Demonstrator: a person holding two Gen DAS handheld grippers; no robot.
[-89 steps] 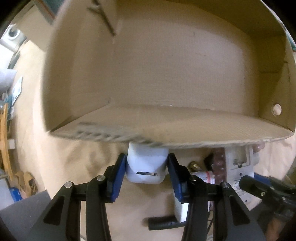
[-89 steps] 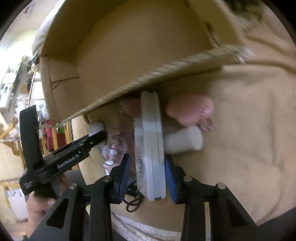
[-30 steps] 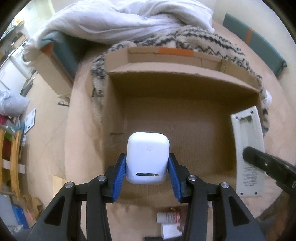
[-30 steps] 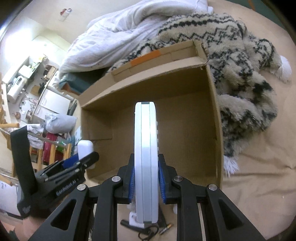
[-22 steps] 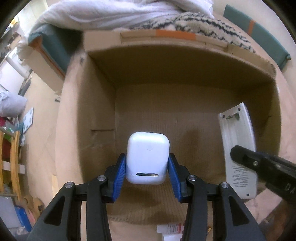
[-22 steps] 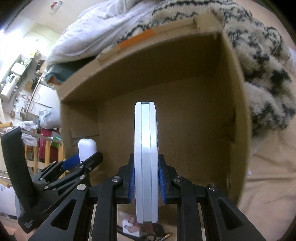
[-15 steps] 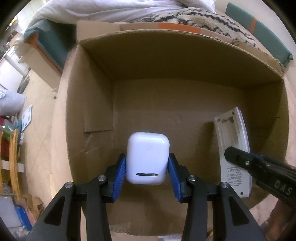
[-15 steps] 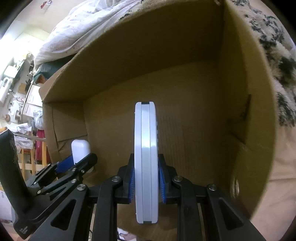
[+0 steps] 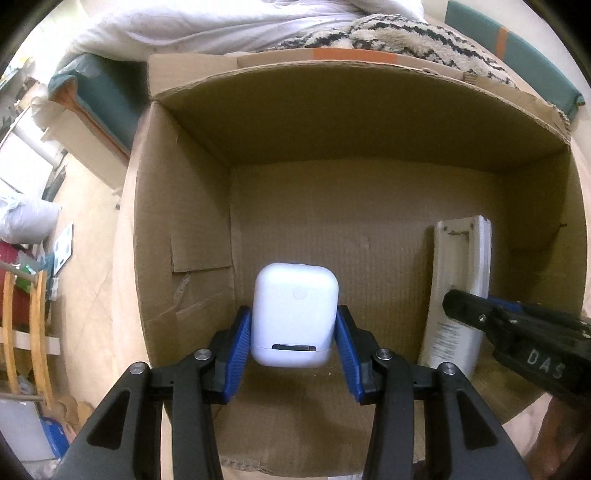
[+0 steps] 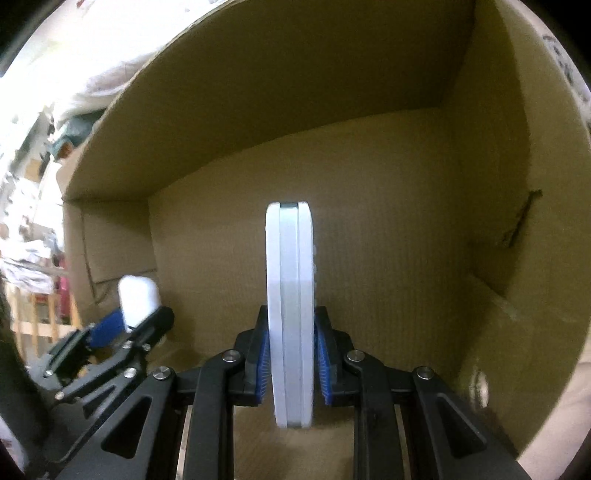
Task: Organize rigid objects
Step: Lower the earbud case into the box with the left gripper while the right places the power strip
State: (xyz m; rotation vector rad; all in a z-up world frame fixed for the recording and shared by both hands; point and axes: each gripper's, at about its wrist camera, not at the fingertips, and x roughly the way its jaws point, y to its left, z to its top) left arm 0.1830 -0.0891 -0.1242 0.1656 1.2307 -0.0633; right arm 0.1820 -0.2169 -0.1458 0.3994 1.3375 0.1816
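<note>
My left gripper (image 9: pixel 294 345) is shut on a white earbud case (image 9: pixel 294 314), its blue pads pressed to both sides, held down inside an open cardboard box (image 9: pixel 184 229). My right gripper (image 10: pixel 290 356) is shut on a white remote control (image 10: pixel 290 295), gripped edge-on and pointing into the same box (image 10: pixel 369 184). In the left wrist view the remote control (image 9: pixel 458 291) stands at the right with the right gripper's black fingers (image 9: pixel 476 310) on it. The earbud case (image 10: pixel 138 299) and left gripper (image 10: pixel 125 325) show at the lower left of the right wrist view. The box floor is bare cardboard.
A patterned knit blanket (image 9: pixel 406 33) and a white duvet (image 9: pixel 221 26) lie behind the box. A teal cushion (image 9: pixel 517 55) sits at the far right. Floor clutter and wooden rails (image 9: pixel 22 325) fill the left side outside the box.
Both grippers have come down from above the box into it, each still holding its object. The box walls now fill both views and the blanket is mostly out of sight.
</note>
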